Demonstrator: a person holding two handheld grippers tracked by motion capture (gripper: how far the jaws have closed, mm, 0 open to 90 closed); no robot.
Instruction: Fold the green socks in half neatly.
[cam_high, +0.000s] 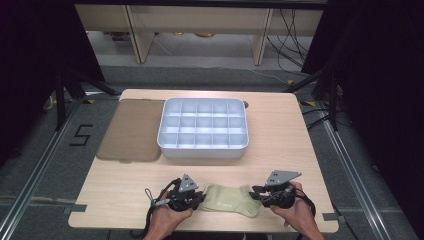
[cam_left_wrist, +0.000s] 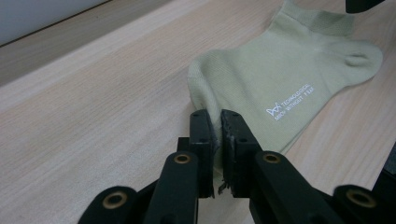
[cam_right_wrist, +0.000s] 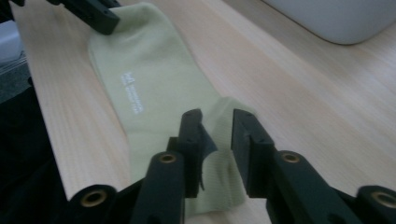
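We see a pale green cotton sock (cam_high: 229, 199) with small white lettering lying flat near the front edge of the light wooden table (cam_high: 125, 172), between our two grippers and in front of the white plastic compartment tray (cam_high: 203, 128). Our left gripper (cam_left_wrist: 215, 122) has its jaws pressed together on a pinch of the sock's edge at the sock's left end. Our right gripper (cam_right_wrist: 215, 125) sits at the other end with its jaws a little apart, straddling a raised fold of fabric without clamping it; a flat brown mat (cam_high: 131, 130) lies just left of the tray.
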